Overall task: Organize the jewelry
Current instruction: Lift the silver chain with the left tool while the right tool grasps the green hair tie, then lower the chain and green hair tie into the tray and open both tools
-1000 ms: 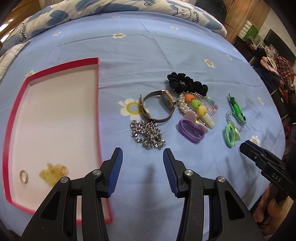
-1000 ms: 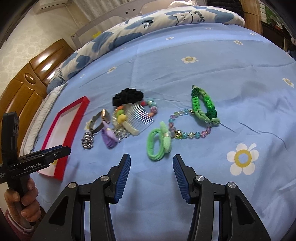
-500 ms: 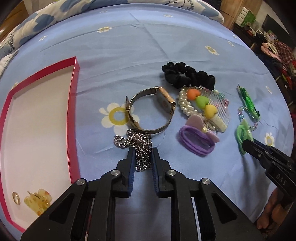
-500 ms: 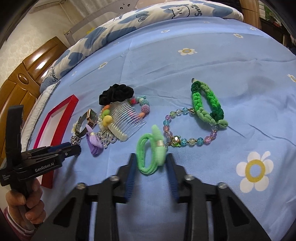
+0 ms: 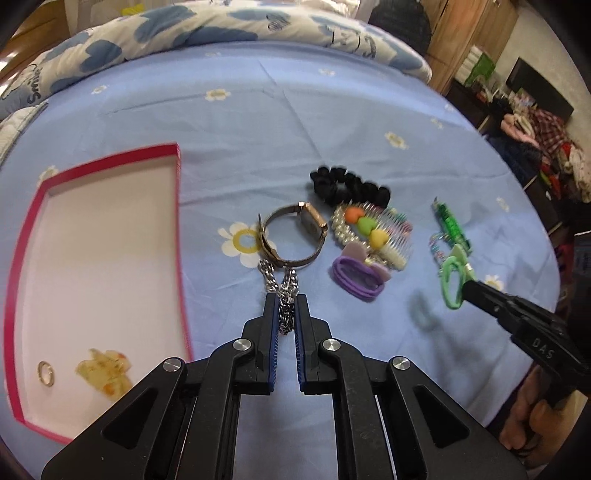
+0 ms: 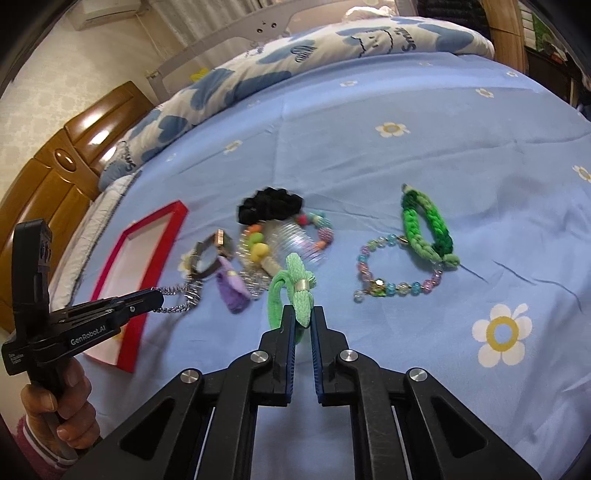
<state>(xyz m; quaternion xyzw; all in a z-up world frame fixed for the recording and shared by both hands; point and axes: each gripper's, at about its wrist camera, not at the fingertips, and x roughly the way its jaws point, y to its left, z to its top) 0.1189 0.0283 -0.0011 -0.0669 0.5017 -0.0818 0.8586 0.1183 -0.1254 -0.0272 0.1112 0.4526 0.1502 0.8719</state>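
My left gripper [image 5: 286, 301] is shut on a silver chain [image 5: 284, 291] and lifts it off the blue sheet; the chain hangs stretched in the right wrist view [image 6: 181, 295]. My right gripper [image 6: 303, 314] is shut on a light green hair tie [image 6: 291, 288], raised above the bed; it also shows in the left wrist view [image 5: 452, 280]. A red-rimmed white tray [image 5: 177, 206] lies at the left, holding a ring [image 5: 46, 373] and a yellow clip [image 5: 105, 373].
On the sheet lie a watch [image 5: 295, 236], a black scrunchie [image 5: 349, 186], a pearl bracelet with a comb [image 5: 369, 232], a purple hair tie [image 5: 360, 277], a green braided band [image 6: 428, 229] and a beaded bracelet [image 6: 391, 269]. A pillow [image 5: 221, 22] lies behind.
Both grippers went from open to shut: the left closed on the chain and the right on the green hair tie, and both have lifted their items off the sheet.
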